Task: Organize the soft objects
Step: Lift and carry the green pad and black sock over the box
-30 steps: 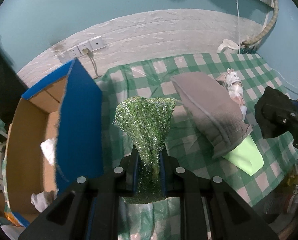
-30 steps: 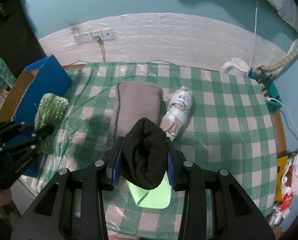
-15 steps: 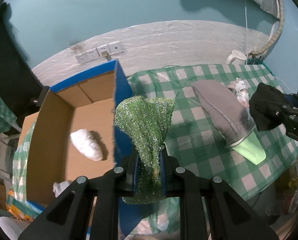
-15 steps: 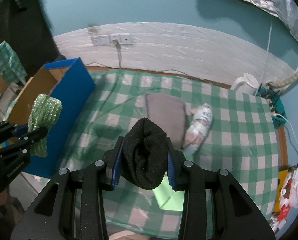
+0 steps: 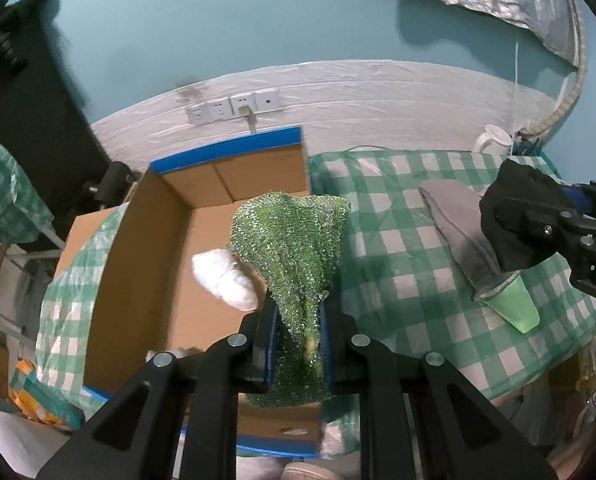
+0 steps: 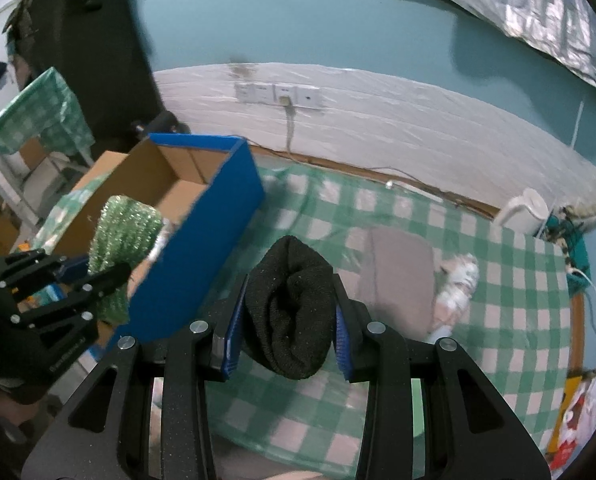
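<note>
My left gripper is shut on a sparkly green cloth and holds it above the near right part of the open cardboard box with blue outer walls. The same cloth and left gripper show in the right wrist view, over the box. My right gripper is shut on a black knit bundle, held above the green checked tablecloth. It also shows in the left wrist view. A white soft bundle lies inside the box.
On the table lie a grey cushion with a light green piece under its near end, and a white wrapped bundle. A white kettle stands at the far right. Wall sockets are behind. Clutter sits left of the box.
Both grippers have moved left with their loads. The left gripper with the green cloth now hangs over the box's inside; the right gripper has come closer to the box.
</note>
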Action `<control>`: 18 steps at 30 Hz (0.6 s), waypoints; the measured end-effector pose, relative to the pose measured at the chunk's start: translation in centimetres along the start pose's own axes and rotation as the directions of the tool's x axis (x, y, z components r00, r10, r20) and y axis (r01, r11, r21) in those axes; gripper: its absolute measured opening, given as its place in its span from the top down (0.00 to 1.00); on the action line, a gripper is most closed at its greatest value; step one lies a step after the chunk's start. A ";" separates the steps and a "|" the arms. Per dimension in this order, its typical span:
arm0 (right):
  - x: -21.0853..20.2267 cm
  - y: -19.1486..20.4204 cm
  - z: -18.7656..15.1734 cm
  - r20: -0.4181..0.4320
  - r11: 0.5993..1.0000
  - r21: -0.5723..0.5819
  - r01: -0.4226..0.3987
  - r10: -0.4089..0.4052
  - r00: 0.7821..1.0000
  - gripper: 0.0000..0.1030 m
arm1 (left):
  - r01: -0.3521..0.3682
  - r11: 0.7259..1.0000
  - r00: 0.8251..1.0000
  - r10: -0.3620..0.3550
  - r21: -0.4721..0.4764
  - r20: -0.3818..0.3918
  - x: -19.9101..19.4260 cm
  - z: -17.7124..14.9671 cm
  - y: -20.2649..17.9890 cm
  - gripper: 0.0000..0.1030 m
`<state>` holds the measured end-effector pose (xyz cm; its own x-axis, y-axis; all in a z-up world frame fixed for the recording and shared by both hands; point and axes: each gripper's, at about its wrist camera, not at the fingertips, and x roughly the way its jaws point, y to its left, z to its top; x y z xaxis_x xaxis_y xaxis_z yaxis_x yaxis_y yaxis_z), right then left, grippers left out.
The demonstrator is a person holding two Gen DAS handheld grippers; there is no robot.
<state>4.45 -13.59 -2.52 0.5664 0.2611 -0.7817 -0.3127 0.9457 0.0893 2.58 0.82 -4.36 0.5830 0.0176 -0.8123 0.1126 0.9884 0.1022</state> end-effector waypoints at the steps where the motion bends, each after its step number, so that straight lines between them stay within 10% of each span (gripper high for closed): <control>1: 0.1 0.4 0.2 0.002 1.000 -0.006 -0.004 0.004 1.000 0.65 | -0.001 1.000 1.000 0.001 -0.005 0.000 0.0 -0.1 0.3 0.83; 18: 3.2 8.9 2.9 -0.035 0.988 -0.121 -0.095 0.092 0.995 0.65 | -0.074 0.992 0.997 0.073 -0.105 -0.008 0.2 -1.5 6.8 0.83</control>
<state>5.63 -3.75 -2.42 0.5085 0.3396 -0.7913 -0.4547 0.8863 0.0881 2.24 7.78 -4.72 0.5831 0.0914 -0.8072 -0.0156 0.9947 0.1014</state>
